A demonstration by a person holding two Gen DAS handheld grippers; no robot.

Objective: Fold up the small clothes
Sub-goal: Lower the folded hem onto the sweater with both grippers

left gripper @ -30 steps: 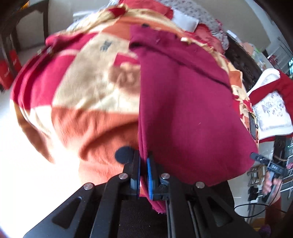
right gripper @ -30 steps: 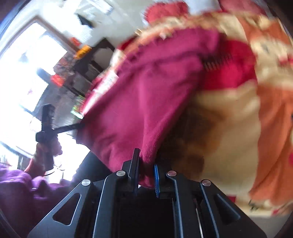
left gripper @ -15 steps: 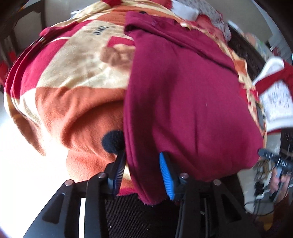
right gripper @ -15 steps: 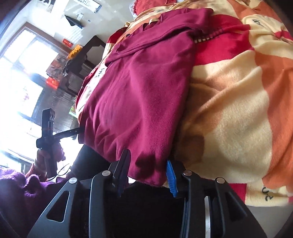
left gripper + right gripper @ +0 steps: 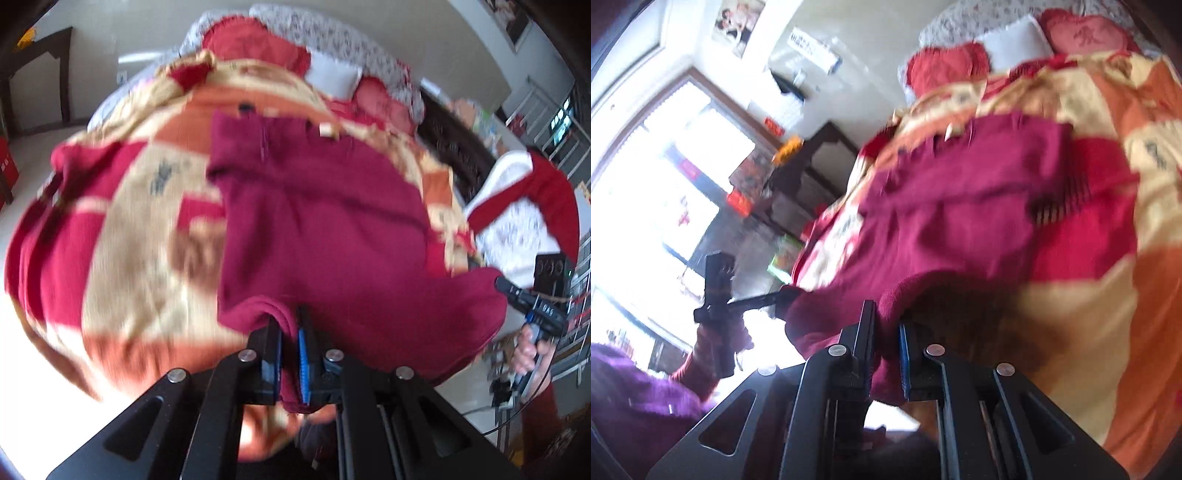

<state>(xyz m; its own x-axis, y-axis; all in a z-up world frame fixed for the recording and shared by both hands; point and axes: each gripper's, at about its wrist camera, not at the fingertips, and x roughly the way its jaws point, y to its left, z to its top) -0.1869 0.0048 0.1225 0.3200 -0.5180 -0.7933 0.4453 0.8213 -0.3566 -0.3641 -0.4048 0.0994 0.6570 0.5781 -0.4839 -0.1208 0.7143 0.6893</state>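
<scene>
Both claws, left claw (image 5: 290,338) and right claw (image 5: 886,334), pinch the maroon garment's (image 5: 325,221) near hem; lift evenly, carry it straight ahead.

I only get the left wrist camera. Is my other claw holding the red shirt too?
Observer: Yes. The right claw is shut on the shirt, pinching its near edge.
Kid: What's on that side of the room?
Observer: A big bright window, left of the bed.
Kid: What am I wearing?
Observer: A purple sleeve shows on your left arm.
</scene>
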